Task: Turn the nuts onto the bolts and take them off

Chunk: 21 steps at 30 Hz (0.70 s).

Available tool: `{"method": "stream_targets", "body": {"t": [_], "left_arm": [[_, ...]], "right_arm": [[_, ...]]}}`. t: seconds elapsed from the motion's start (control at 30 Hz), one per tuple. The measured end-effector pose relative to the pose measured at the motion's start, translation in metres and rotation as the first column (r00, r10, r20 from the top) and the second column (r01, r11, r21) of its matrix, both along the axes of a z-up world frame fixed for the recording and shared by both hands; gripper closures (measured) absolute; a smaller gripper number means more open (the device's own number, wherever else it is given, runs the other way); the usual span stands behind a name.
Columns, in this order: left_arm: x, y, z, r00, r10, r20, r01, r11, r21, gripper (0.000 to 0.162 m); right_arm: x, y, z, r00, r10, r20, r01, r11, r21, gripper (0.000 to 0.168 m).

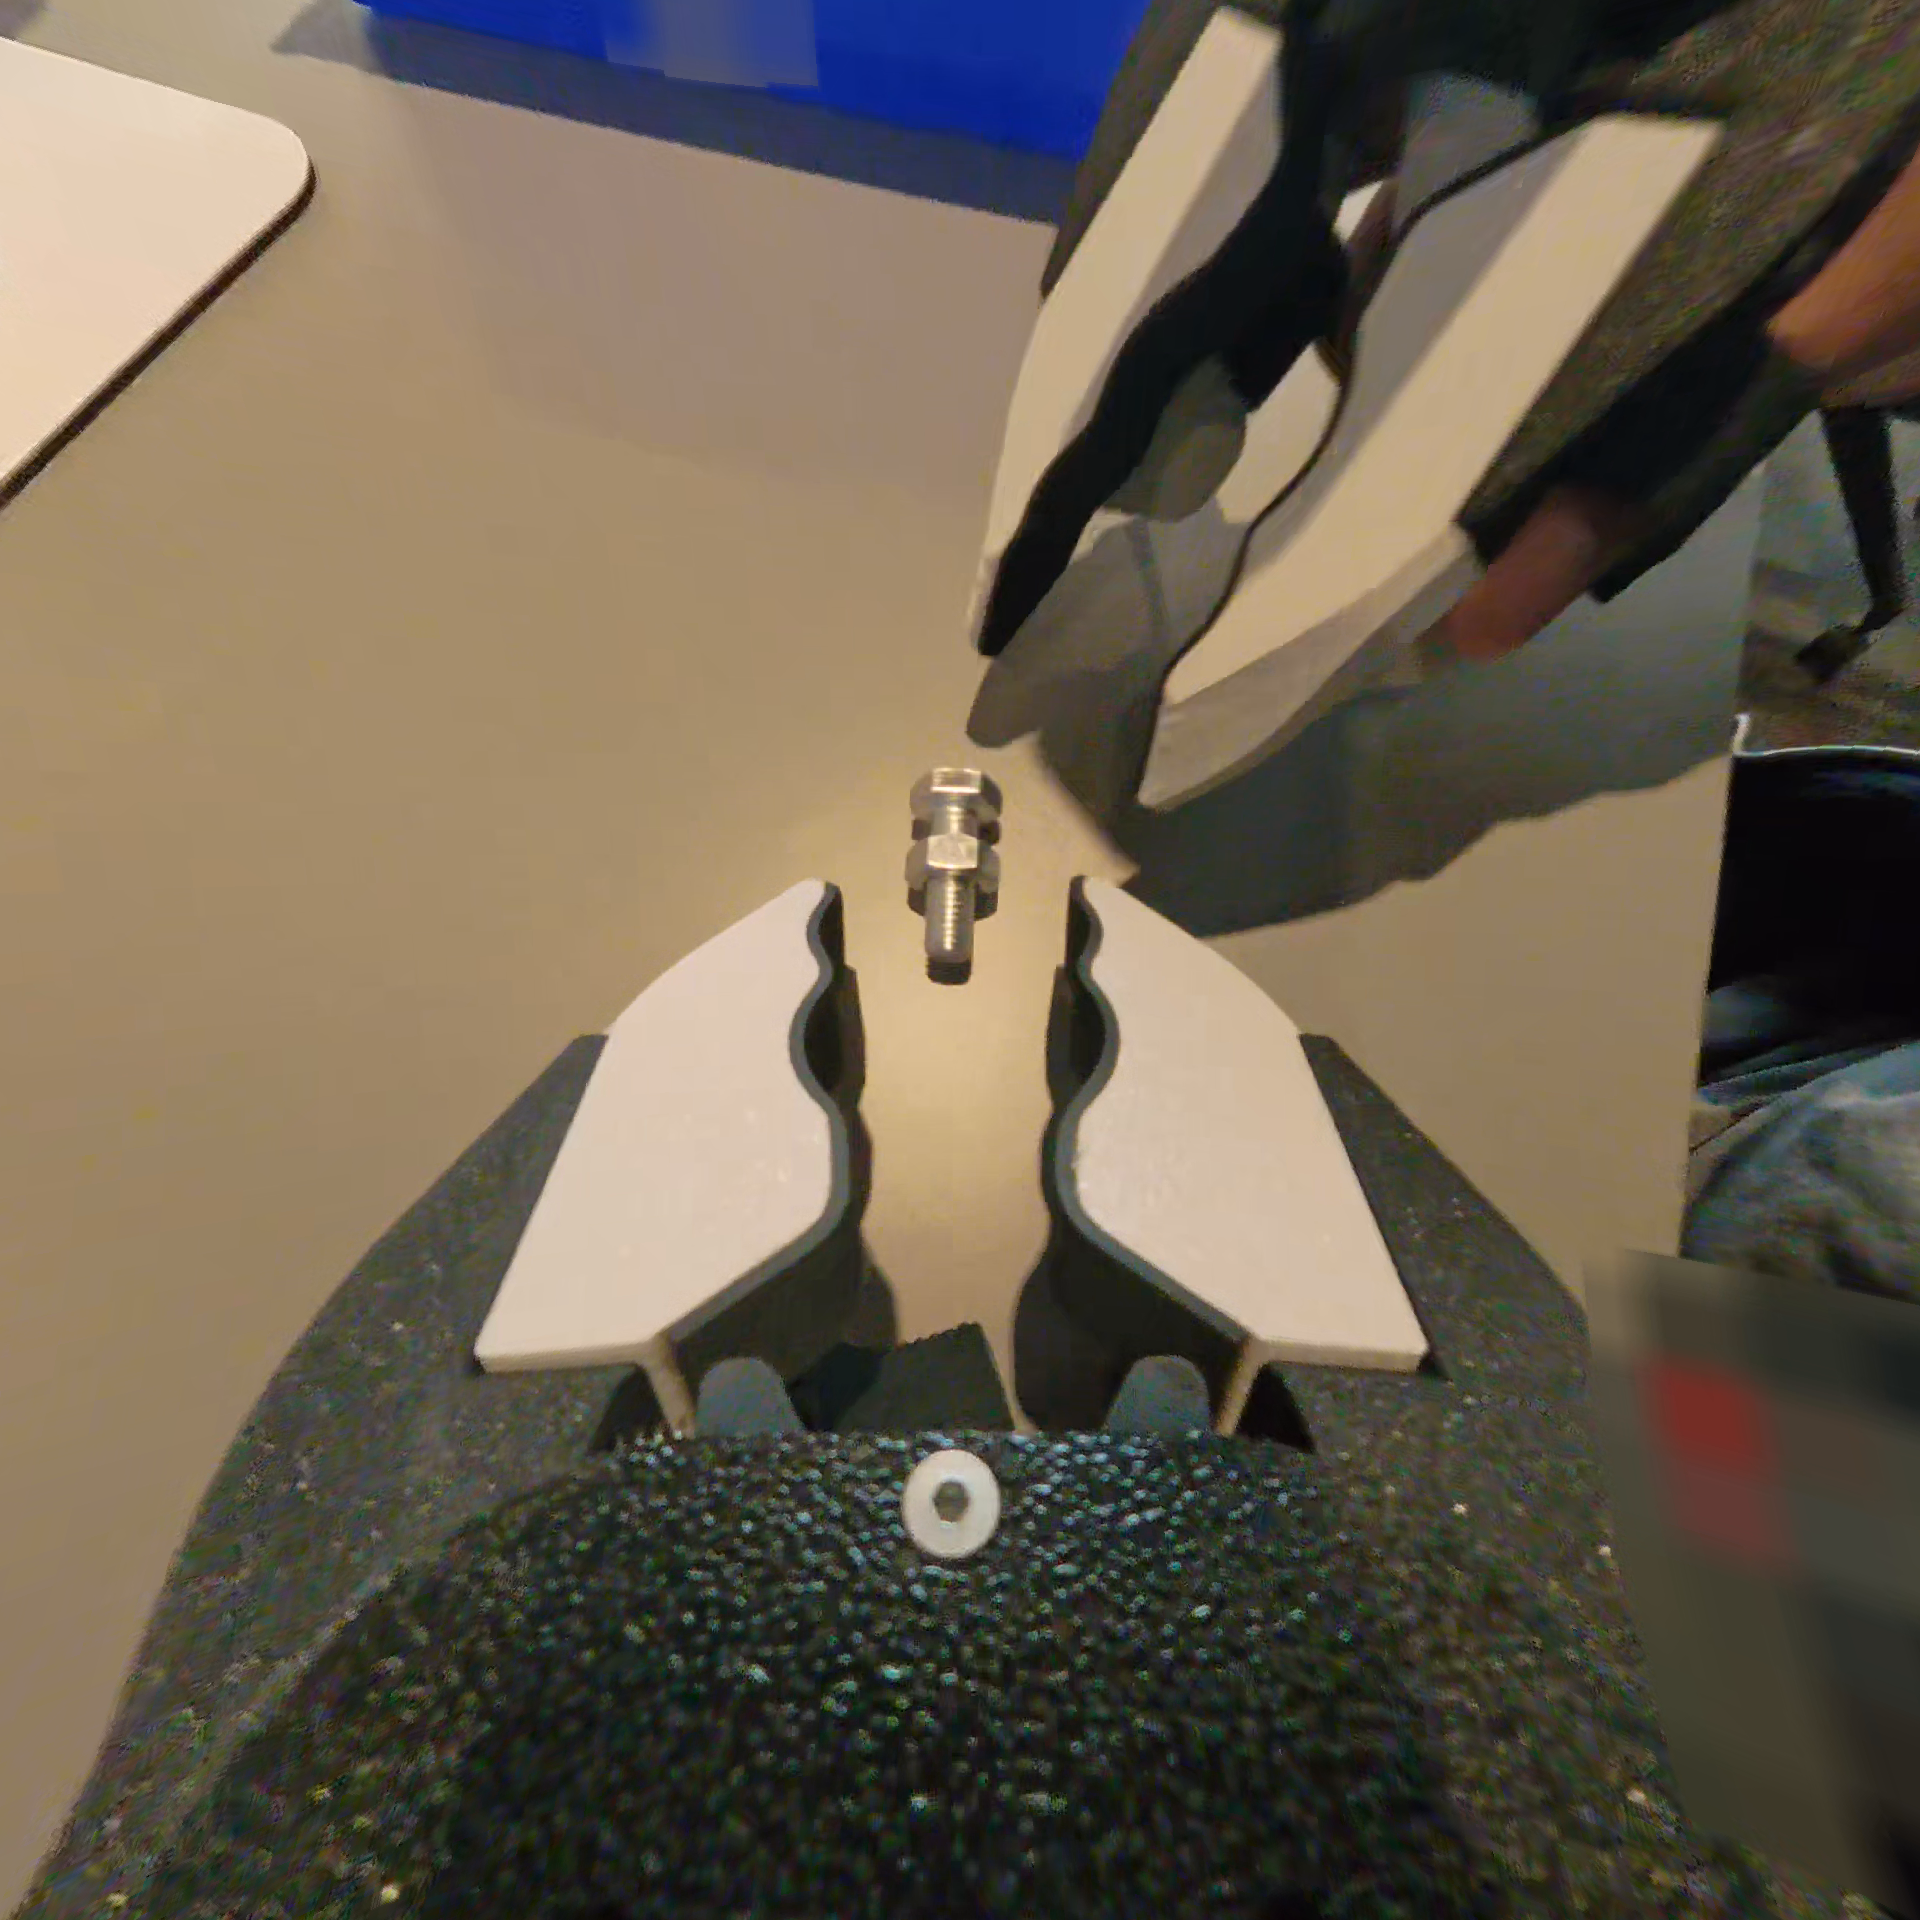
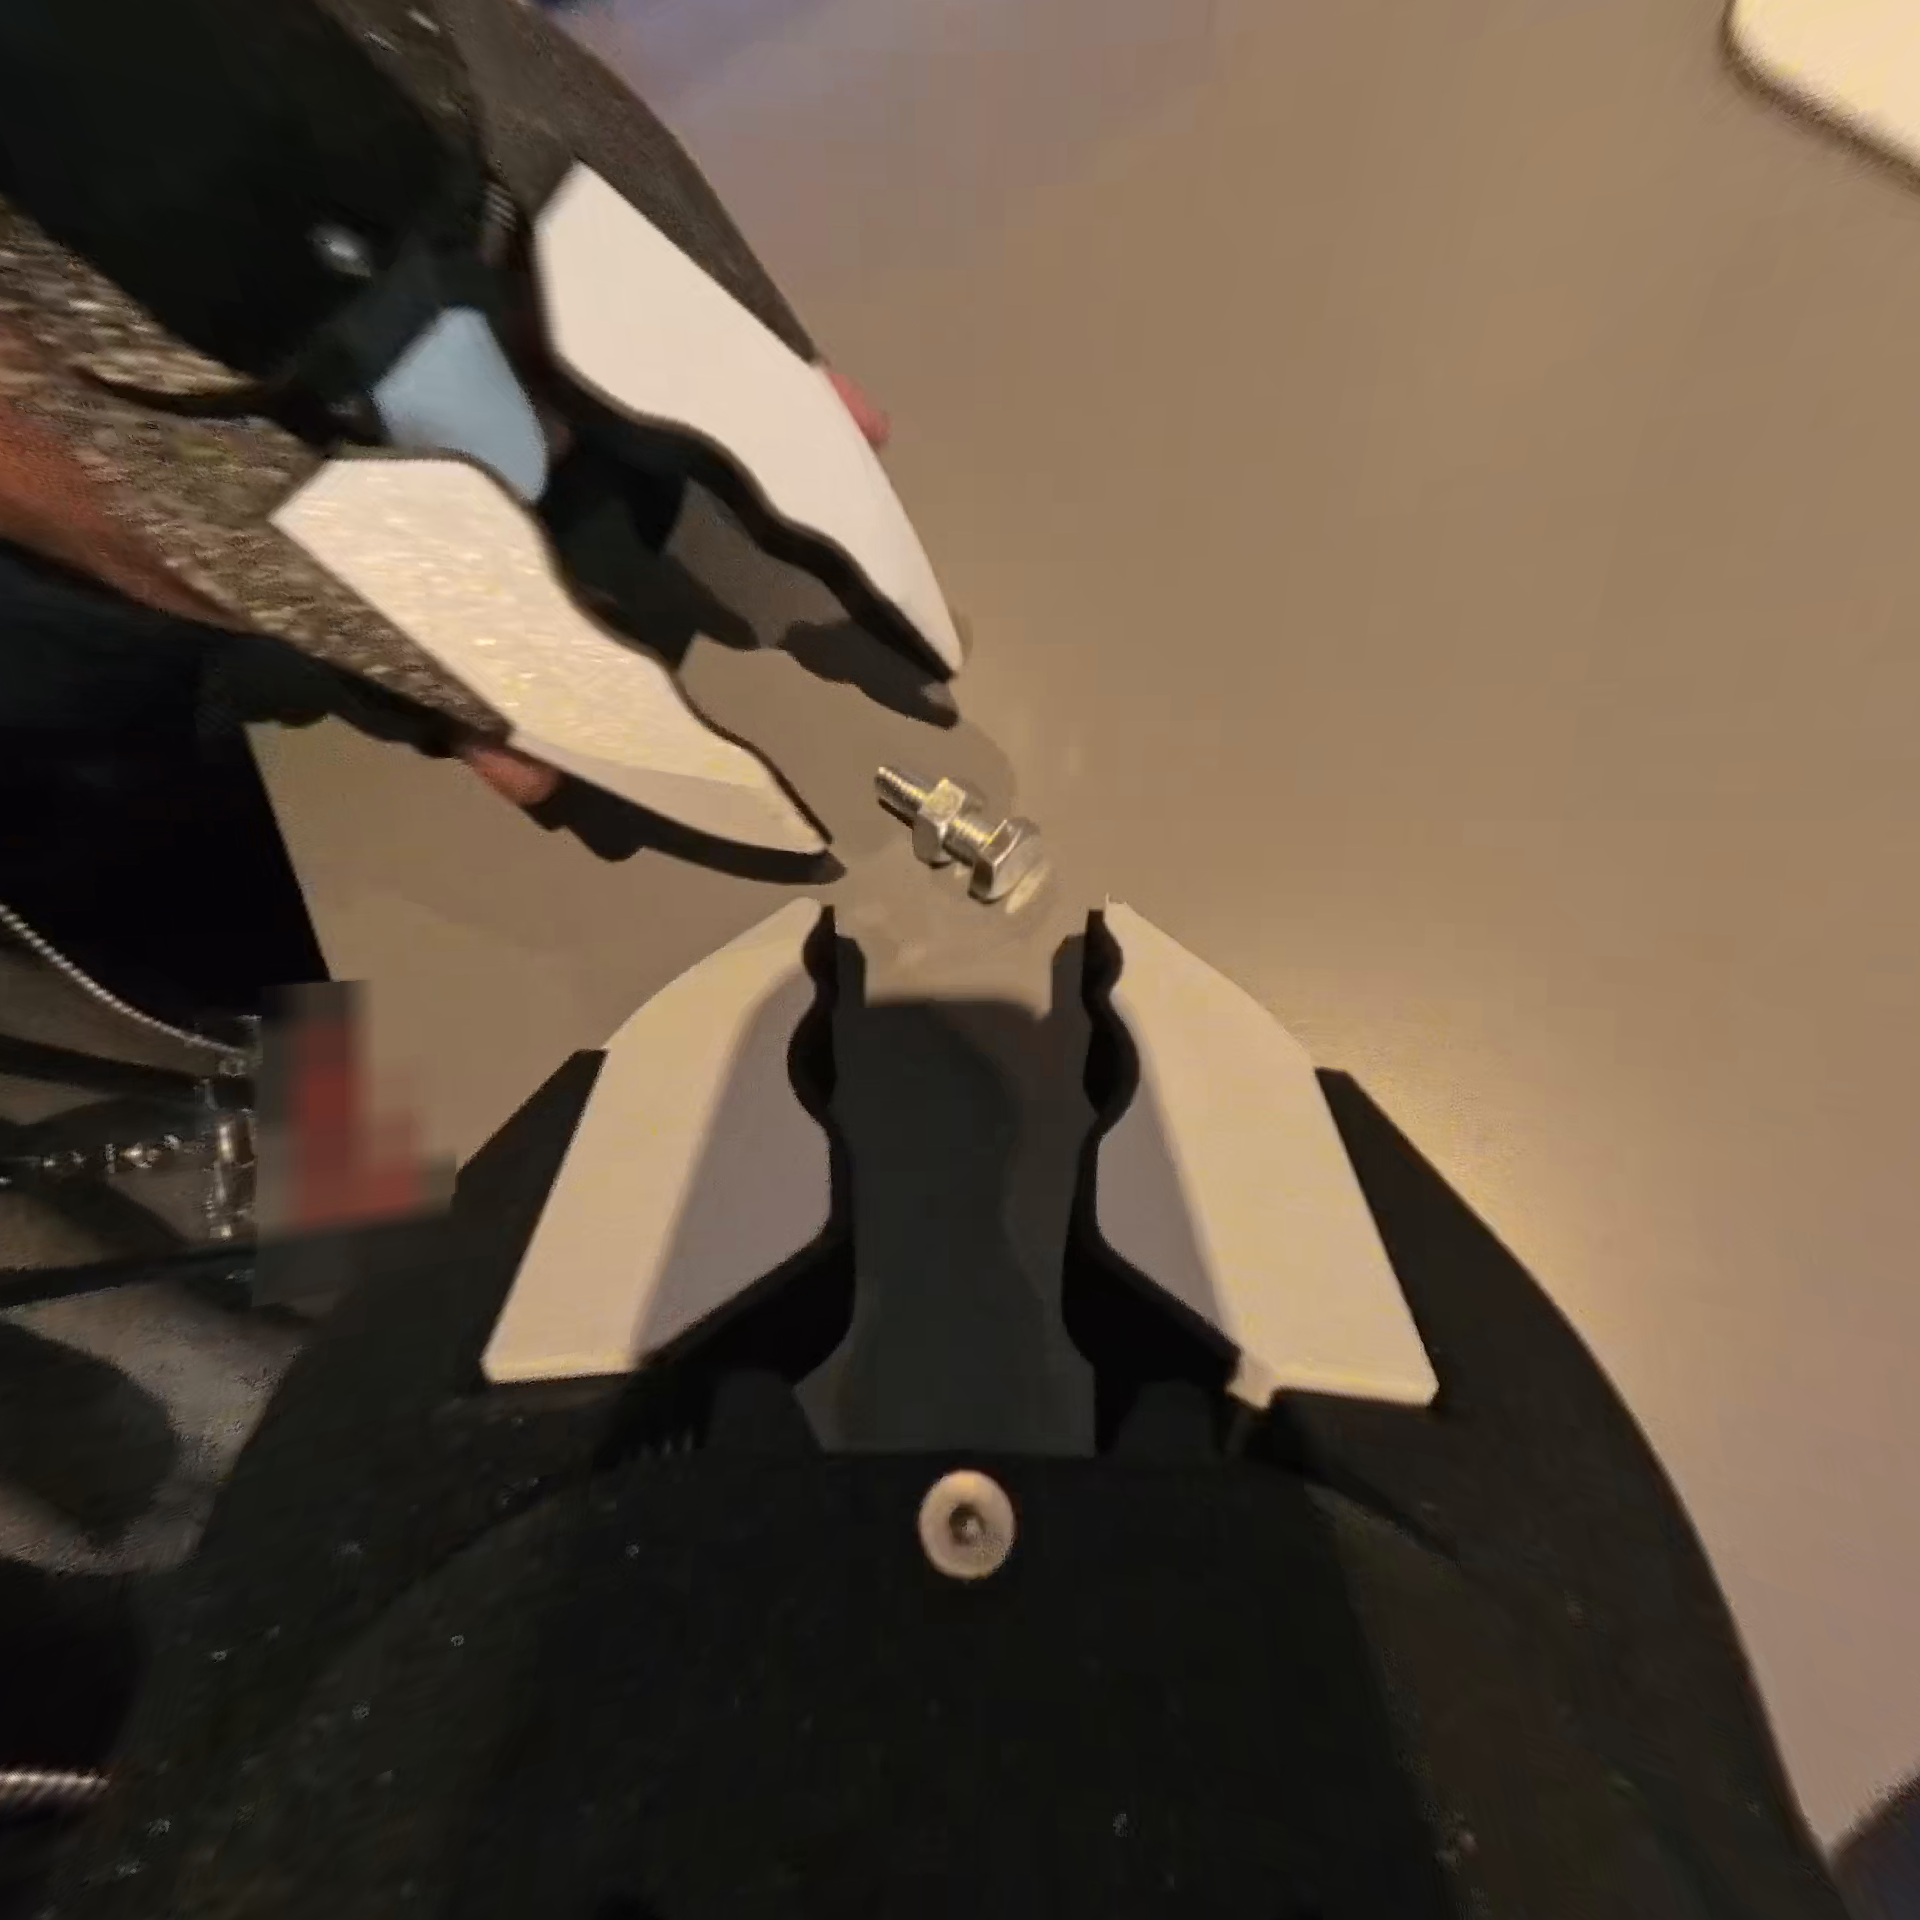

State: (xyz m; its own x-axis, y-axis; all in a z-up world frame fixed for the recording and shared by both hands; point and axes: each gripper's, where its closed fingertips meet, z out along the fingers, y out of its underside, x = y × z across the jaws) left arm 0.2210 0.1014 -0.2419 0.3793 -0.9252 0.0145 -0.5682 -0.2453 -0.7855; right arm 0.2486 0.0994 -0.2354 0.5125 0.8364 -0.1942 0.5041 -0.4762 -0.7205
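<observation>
While both sets of fingers stand apart with nothing between them, the bolt [image 1: 948,878] lies flat on the table [image 1: 520,675], just ahead of the left gripper [image 1: 954,899] tips and not touching either finger. In the left wrist view its long axis runs along the gripper's line: hex head at the far end, threaded tip pointing back toward the camera. One nut [image 1: 943,854] sits on the thread close under the head, a short gap of shank between them, with bare thread past it. Right gripper [image 1: 1081,717] comes in from the upper right, tips hovering near the bolt head, blurred, no contact that I can see. In the right wrist view the bolt [image 2: 961,831] lies diagonal, head nearest the right gripper [image 2: 961,914], thread aimed up-left at the gap between the left gripper's [image 2: 894,758] tips. Fingers [image 1: 717,1122] are pale plates with dark wavy inner edges on black textured bodies. No readable writing or brand on anything. No containers I can identify; a blue object [image 1: 914,62] at the table's far edge is too cropped to tell. Pale rounded-corner mat [image 1: 114,239] lies far left on the table, well apart from the bolt.
</observation>
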Motion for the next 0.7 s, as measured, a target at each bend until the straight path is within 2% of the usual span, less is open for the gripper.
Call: {"method": "stream_targets", "body": {"t": [0.1,0.33,0.43,0.57,0.7], "left_arm": [[0.003,0.003,-0.002,1.0,-0.01,-0.015,0.01,1.0,-0.005,0.126],[0.0,0.003,-0.014,0.993,-0.041,-0.111,0.039,0.999,-0.021,0.151],[-0.006,0.011,-0.017,0.986,-0.031,-0.162,0.032,0.999,0.008,0.152],[-0.013,0.04,-0.018,0.973,-0.007,-0.23,0.03,0.995,0.098,0.152],[-0.02,0.052,-0.012,0.972,-0.014,-0.235,0.038,0.995,0.097,0.15]], "right_arm": [[0.003,-0.002,0.014,0.996,0.04,-0.076,-0.033,0.995,0.09,0.125],[0.002,-0.005,0.016,0.988,0.092,-0.123,-0.077,0.989,0.123,0.131],[0.002,-0.008,0.02,0.983,0.113,-0.146,-0.091,0.984,0.151,0.132],[0.002,-0.008,0.022,0.981,0.122,-0.154,-0.095,0.981,0.171,0.132],[0.002,-0.001,0.022,0.984,0.118,-0.132,-0.092,0.978,0.187,0.132]]}}
